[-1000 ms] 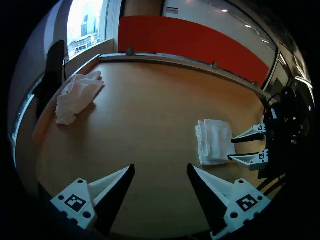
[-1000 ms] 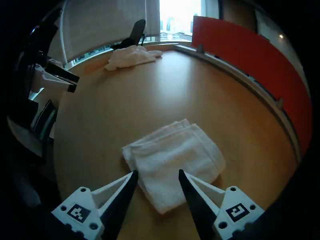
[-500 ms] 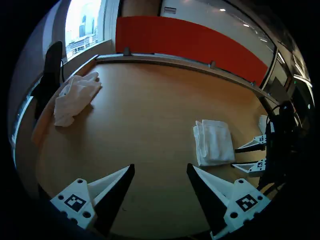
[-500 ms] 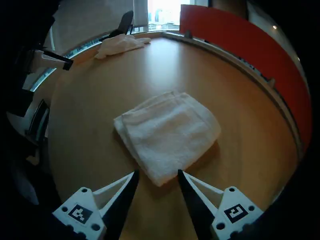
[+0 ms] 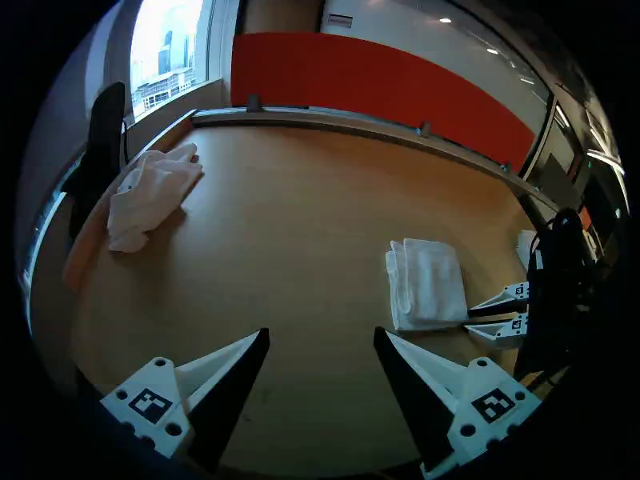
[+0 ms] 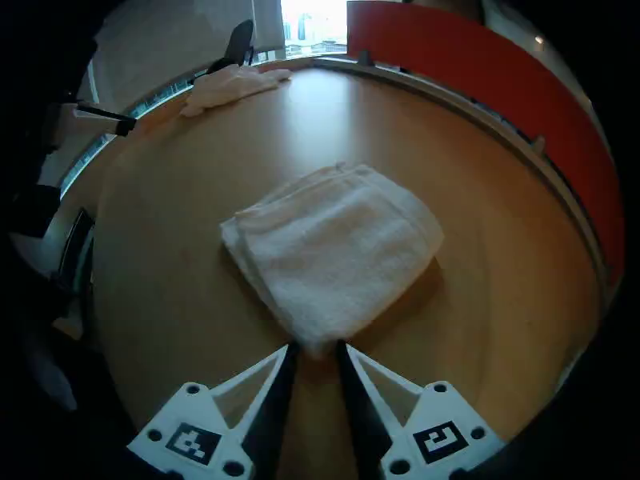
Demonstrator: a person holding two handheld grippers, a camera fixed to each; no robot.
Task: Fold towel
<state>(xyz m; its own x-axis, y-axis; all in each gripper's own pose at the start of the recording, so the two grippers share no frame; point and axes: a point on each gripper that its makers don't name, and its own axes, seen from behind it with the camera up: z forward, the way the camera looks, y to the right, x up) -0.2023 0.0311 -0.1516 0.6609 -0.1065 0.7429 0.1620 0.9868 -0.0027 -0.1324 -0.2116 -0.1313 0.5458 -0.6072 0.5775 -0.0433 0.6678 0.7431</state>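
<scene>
Our right gripper (image 6: 314, 350) closes narrowly around the near corner of the folded towel (image 6: 336, 240), whether pressing we cannot tell; left gripper (image 5: 320, 334) gapes apart; catching one layer would undo the fold.

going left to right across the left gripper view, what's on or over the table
crumpled white towel → folded white towel → right gripper, its fingertips at the folded towel's right edge
</scene>
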